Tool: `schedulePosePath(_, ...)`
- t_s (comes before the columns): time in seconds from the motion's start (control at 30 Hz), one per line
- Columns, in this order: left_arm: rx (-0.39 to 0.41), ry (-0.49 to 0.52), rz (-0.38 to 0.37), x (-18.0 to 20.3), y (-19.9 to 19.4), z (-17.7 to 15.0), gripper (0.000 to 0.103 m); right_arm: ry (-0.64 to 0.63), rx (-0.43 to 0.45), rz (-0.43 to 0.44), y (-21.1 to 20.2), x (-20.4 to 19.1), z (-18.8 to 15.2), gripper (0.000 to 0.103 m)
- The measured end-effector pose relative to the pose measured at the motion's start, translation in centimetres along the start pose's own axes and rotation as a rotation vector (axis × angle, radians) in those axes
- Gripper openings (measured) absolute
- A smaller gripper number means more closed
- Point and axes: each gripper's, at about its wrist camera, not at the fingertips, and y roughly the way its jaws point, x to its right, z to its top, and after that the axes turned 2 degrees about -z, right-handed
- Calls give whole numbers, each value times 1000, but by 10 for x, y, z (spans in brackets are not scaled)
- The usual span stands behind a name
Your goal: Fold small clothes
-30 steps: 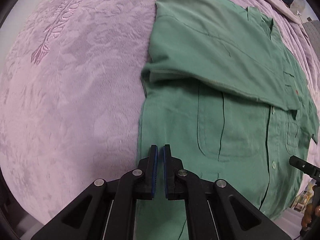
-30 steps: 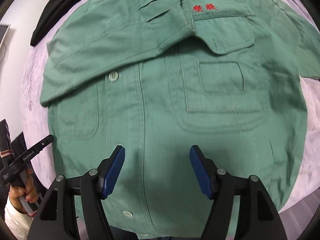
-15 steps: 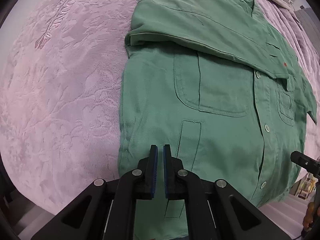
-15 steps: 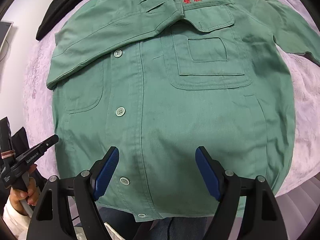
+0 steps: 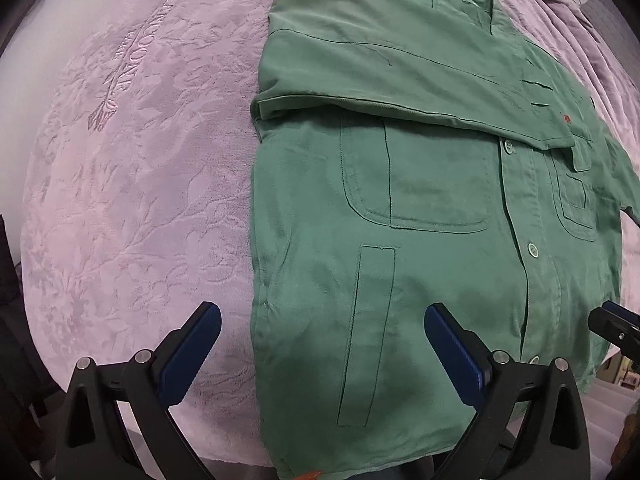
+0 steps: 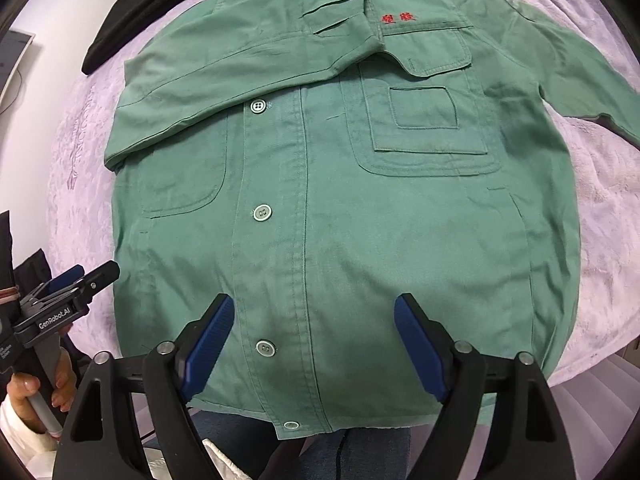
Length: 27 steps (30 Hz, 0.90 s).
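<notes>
A green button-front shirt (image 6: pixel 360 208) lies flat, front up, on a lilac embossed blanket (image 5: pixel 132 208). One sleeve (image 6: pixel 240 64) is folded across the chest. The left gripper (image 5: pixel 320 344) hangs over the shirt's side edge, its jaws having just sprung wide, nothing between them. The right gripper (image 6: pixel 312 340) hangs above the hem near the buttons, its jaws having just widened, gripping nothing. A black garment (image 6: pixel 120 28) lies beyond the collar.

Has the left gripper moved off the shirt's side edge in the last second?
Yes. The left gripper, whose jaws have just been opening with nothing between them, has backed away toward the green shirt's hem, the folded sleeve receding.
</notes>
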Motion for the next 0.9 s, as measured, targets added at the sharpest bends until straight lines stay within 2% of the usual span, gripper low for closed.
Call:
schedulePosePath(0.1, -10, 25, -6, 2, 6, -3, 102, 23, -8, -9, 1, 2, -12, 85)
schedulePosePath(0.2, -34, 56, -61, 11, 11, -12, 102, 58, -14, -17, 2, 7, -28, 85)
schedulePosePath(0.3, -38, 91, -98, 22, 7, -16, 102, 111, -20, 15, 1, 18, -41, 85)
schedulePosePath(0.4, -6, 128, -84, 37, -6, -22, 102, 143, -17, 31, -2, 32, -41, 85)
schedulePosePath(0.53, 44, 143, -92, 53, -23, -30, 102, 113, -7, 26, -14, 52, -40, 85)
schedulePosePath(0.57, 51, 145, -91, 49, -22, -25, 102, 104, 1, 26, -17, 60, -41, 85)
schedulePosePath(0.67, 60, 140, -70, 75, -25, -32, 102, 109, 17, 40, -27, 90, -49, 85)
schedulePosePath(0.73, 48, 137, -75, 99, -24, -39, 102, 142, 25, 55, -32, 124, -58, 85)
schedulePosePath(0.9, 35, 139, -93, 166, -21, -57, 102, 188, 12, 33, -44, 200, -71, 85)
